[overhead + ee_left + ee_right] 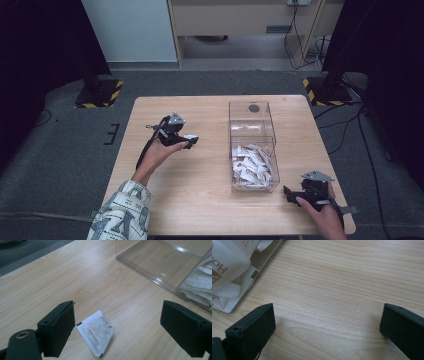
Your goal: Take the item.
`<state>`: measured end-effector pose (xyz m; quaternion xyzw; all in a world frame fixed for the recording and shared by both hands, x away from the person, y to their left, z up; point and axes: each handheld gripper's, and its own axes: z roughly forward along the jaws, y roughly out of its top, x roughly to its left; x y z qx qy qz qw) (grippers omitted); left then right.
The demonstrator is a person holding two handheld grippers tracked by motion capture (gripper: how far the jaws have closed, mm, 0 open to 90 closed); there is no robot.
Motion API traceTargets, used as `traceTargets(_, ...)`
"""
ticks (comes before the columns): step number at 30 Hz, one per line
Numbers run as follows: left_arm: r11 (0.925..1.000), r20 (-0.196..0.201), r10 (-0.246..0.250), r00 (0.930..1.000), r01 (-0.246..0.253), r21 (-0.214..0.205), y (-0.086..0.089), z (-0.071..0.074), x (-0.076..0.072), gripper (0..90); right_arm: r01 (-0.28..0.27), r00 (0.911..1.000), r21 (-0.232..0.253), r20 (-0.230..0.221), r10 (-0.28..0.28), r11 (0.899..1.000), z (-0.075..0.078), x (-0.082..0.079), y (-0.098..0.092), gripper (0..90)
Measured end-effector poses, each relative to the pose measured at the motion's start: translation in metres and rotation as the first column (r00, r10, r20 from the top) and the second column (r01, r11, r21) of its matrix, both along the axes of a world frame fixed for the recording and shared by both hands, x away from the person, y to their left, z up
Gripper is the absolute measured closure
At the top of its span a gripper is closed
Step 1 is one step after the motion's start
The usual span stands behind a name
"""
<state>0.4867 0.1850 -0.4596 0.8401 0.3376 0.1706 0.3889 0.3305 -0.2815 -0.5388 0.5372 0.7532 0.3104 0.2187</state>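
Observation:
A small white sachet (96, 332) with black print lies flat on the wooden table, between the open jaws of my left gripper (118, 315) and close to its left jaw, untouched by either. In the high view the sachet (190, 137) shows at the tip of the left gripper (192, 142), left of the clear plastic box (251, 103). The box's near compartment holds several white sachets (252, 167). My right gripper (289, 192) rests open near the table's front right, just right of the box, with bare wood between its jaws (327, 315).
The box's far compartment (160, 262) looks nearly bare. Sachets behind the box wall (229, 270) sit close to the right gripper's left jaw. Bare tabletop (200, 190) lies between the two hands. Black stands with striped bases (100, 92) flank the table's far corners.

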Motion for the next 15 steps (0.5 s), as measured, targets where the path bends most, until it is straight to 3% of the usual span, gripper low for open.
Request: traceTargets(15,0.9993,0.013,-0.031,0.9994,0.031,-0.020,0.000,0.012,-0.028,7.7,0.000,1.0000,0.000,0.000,0.000,1.000,0.000,0.000,0.000,0.5)
